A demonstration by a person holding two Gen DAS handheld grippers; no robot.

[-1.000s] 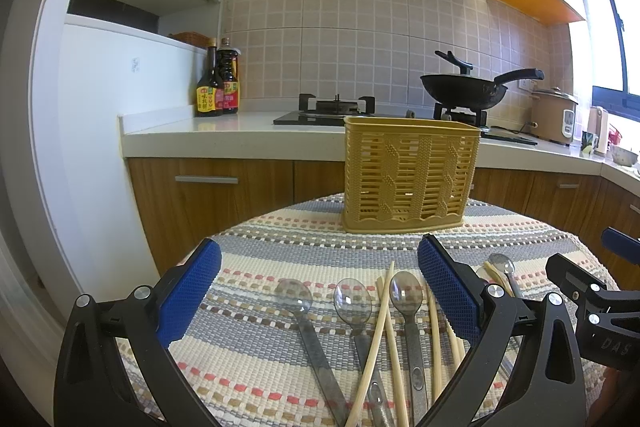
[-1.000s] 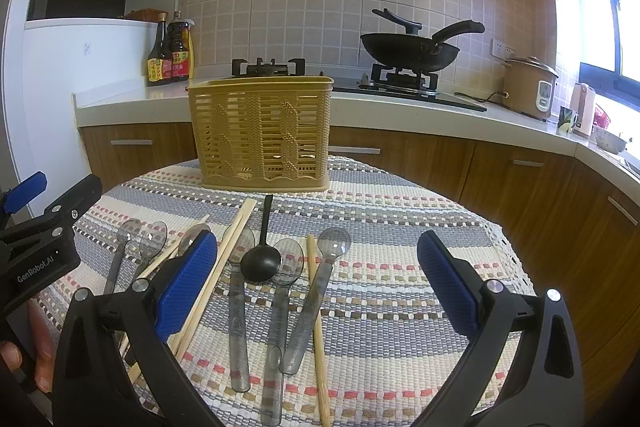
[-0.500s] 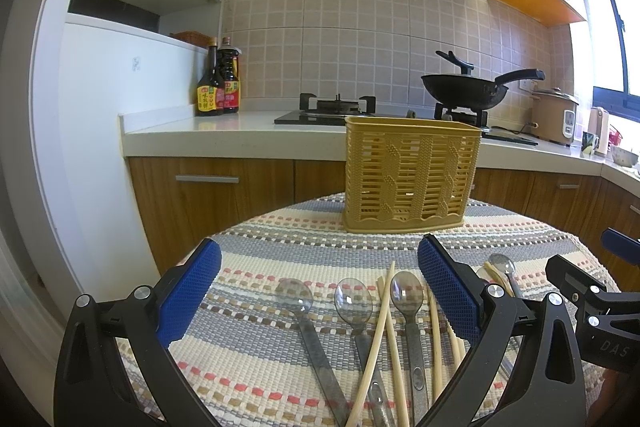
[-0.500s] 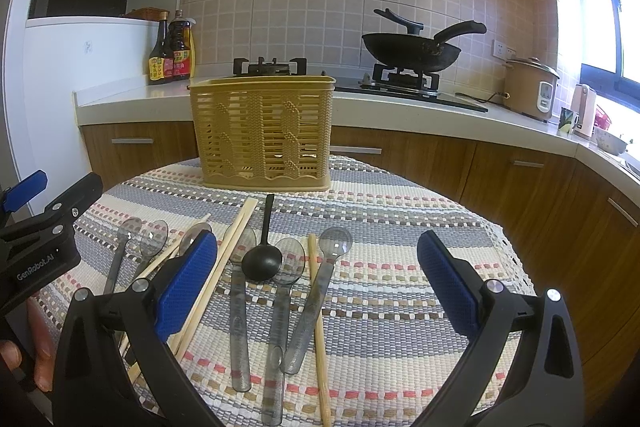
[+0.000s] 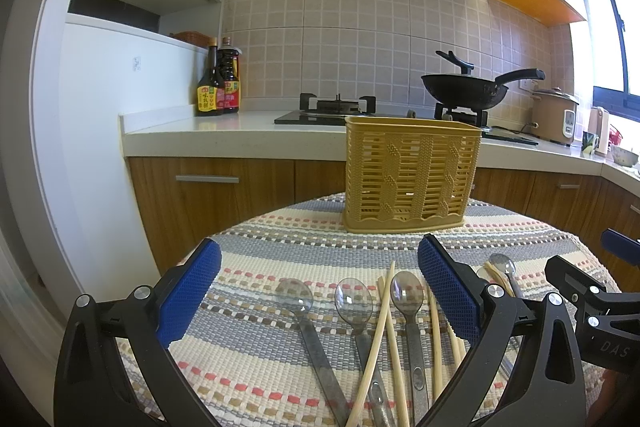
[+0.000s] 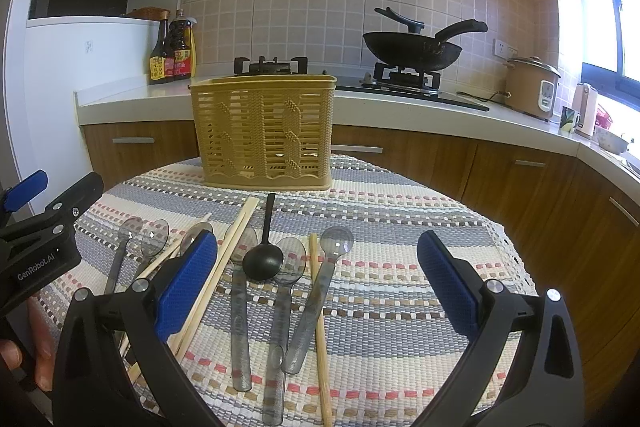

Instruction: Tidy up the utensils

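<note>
Left hand-held gripper (image 5: 320, 287) and right hand-held gripper (image 6: 318, 283): side by side, level, jaws spread wide, nothing gripped.

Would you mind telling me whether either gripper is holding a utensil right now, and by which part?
Nothing is held: the left gripper and right gripper are both open above the utensils.

The left gripper (image 5: 320, 291) hung over the striped woven mat (image 5: 280, 239) with its jaws spread wide and nothing between the pads. Between the jaws lay three clear plastic spoons (image 5: 354, 301) and several bamboo chopsticks (image 5: 380, 319), bowls pointing away. Straight ahead beyond the jaw tips stood the yellow slatted utensil basket (image 5: 412, 175). Outside the right-hand jaw another spoon (image 5: 503, 264) showed, with the right gripper (image 5: 600, 291) beyond.
</note>
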